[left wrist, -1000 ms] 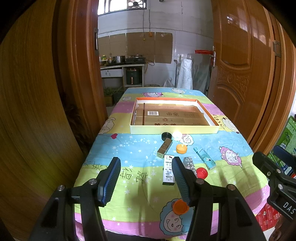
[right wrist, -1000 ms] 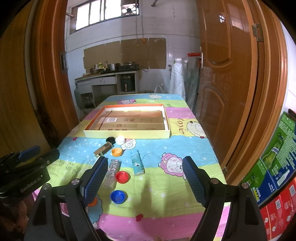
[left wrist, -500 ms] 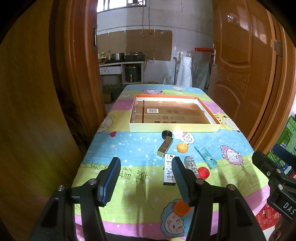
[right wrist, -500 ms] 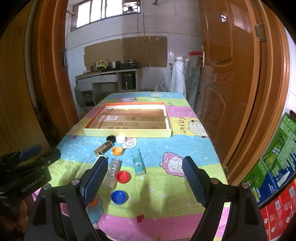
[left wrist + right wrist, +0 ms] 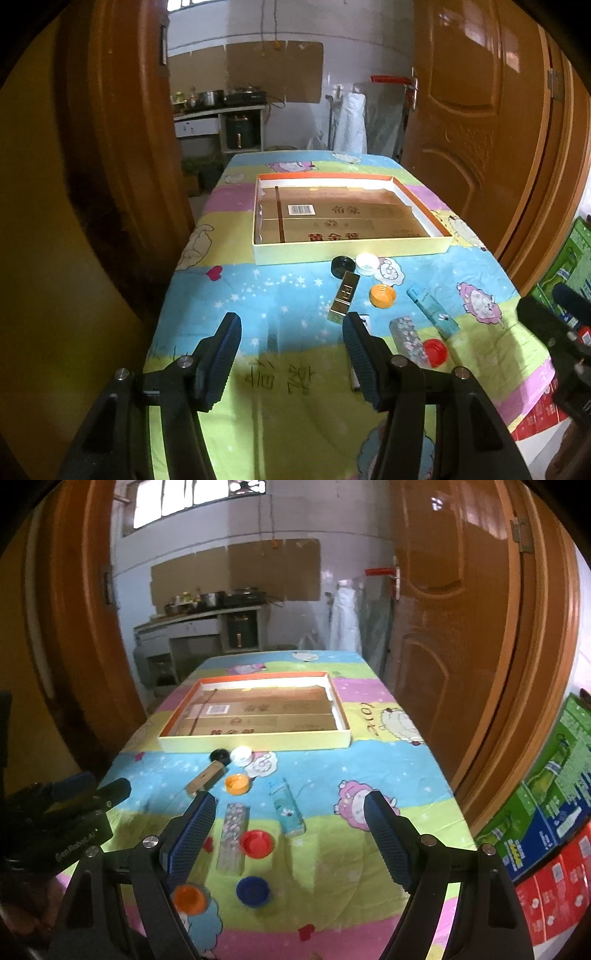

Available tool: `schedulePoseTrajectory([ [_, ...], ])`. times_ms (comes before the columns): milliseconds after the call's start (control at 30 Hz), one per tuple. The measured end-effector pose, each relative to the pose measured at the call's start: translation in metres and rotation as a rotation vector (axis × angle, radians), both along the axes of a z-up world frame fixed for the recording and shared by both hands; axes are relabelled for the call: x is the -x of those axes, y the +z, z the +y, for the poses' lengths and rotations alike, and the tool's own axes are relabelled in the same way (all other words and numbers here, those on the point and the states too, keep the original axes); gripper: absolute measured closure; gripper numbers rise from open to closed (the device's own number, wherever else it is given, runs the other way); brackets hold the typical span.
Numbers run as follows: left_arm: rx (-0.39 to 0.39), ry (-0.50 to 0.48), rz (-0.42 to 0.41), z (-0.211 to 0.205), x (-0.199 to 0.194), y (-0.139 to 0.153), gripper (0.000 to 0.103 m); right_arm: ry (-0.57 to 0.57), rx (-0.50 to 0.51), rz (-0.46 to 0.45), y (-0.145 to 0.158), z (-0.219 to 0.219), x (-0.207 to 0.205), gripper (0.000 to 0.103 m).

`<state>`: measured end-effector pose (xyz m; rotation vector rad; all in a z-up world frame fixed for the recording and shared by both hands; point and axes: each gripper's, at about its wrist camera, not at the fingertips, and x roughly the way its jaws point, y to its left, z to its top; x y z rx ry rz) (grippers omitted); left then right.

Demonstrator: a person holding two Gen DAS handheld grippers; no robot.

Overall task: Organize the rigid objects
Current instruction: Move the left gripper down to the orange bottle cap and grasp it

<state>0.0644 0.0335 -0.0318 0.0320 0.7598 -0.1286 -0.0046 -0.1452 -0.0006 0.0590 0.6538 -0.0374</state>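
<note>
On the cartoon tablecloth [image 5: 388, 768], scattered caps and boxes just beyond both tongs [image 5: 291, 354] [image 5: 290, 834], each gaping, empty.

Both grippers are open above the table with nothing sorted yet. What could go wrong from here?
1. The red cap touches the patterned box; grabbing either may knock the other.
2. The orange cap and blue cap lie near the table's front edge and might be pushed off.
3. The left gripper hides most of a white box, so its grasp could miss.

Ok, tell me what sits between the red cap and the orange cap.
In the right wrist view, only the patterned box edges between the red cap and orange cap.
</note>
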Motion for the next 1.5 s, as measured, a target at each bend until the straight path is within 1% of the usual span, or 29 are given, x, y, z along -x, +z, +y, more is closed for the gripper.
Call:
schedulePoseTrajectory([
  [100, -0.001, -0.025, 0.027, 0.001, -0.014, -0.001, 0.048, -0.039, 0.004, -0.004, 0.004, -0.003, -0.010, 0.019],
  [233, -0.024, -0.023, 0.038, -0.003, -0.027, -0.006, 0.048, -0.039, 0.003, 0.012, 0.005, -0.008, -0.029, 0.019],
  [300, -0.021, -0.022, 0.066, -0.005, -0.032, -0.012, 0.048, -0.024, -0.013, 0.031, 0.005, -0.012, -0.038, 0.019],
  [367, -0.018, -0.011, 0.086, -0.006, -0.034, -0.016, 0.048, -0.003, -0.006, 0.049, 0.005, -0.015, -0.042, 0.019],
  [433, -0.026, 0.003, 0.098, -0.009, -0.034, -0.019, 0.048, 0.025, 0.002, 0.068, 0.004, -0.019, -0.045, 0.019],
  [533, -0.042, 0.019, 0.115, -0.018, -0.031, -0.023, 0.048, 0.072, -0.017, 0.096, -0.001, -0.021, -0.042, 0.019],
  [600, -0.050, 0.019, 0.130, -0.025, -0.028, -0.023, 0.048, 0.121, -0.027, 0.105, -0.007, -0.024, -0.038, 0.019],
  [700, -0.088, 0.030, 0.123, -0.030, -0.021, -0.020, 0.048, 0.179, -0.025, 0.122, -0.018, -0.024, -0.032, 0.019],
  [767, -0.100, 0.033, 0.124, -0.031, -0.017, -0.021, 0.048, 0.216, -0.038, 0.145, -0.025, -0.025, -0.028, 0.019],
  [833, -0.109, 0.034, 0.123, -0.030, -0.014, -0.021, 0.048, 0.232, -0.023, 0.141, -0.029, -0.022, -0.024, 0.019],
  [867, -0.109, 0.031, 0.120, -0.030, -0.012, -0.021, 0.048, 0.243, 0.003, 0.135, -0.032, -0.020, -0.020, 0.019],
  [933, -0.108, 0.024, 0.119, -0.030, -0.009, -0.020, 0.048, 0.256, 0.033, 0.135, -0.036, -0.016, -0.015, 0.019],
  [1067, -0.091, -0.015, 0.094, -0.034, 0.005, -0.020, 0.048, 0.275, 0.027, 0.160, -0.048, -0.013, -0.004, 0.019],
  [1133, -0.084, -0.037, 0.092, -0.038, 0.014, -0.023, 0.048, 0.275, 0.048, 0.179, -0.055, -0.012, 0.000, 0.019],
  [1333, -0.032, -0.098, 0.121, -0.044, 0.036, -0.039, 0.048, 0.302, 0.043, 0.213, -0.068, -0.008, 0.005, 0.019],
  [1500, -0.026, -0.140, 0.157, -0.049, 0.048, -0.059, 0.048, 0.346, 0.068, 0.242, -0.081, 0.000, 0.008, 0.019],
])
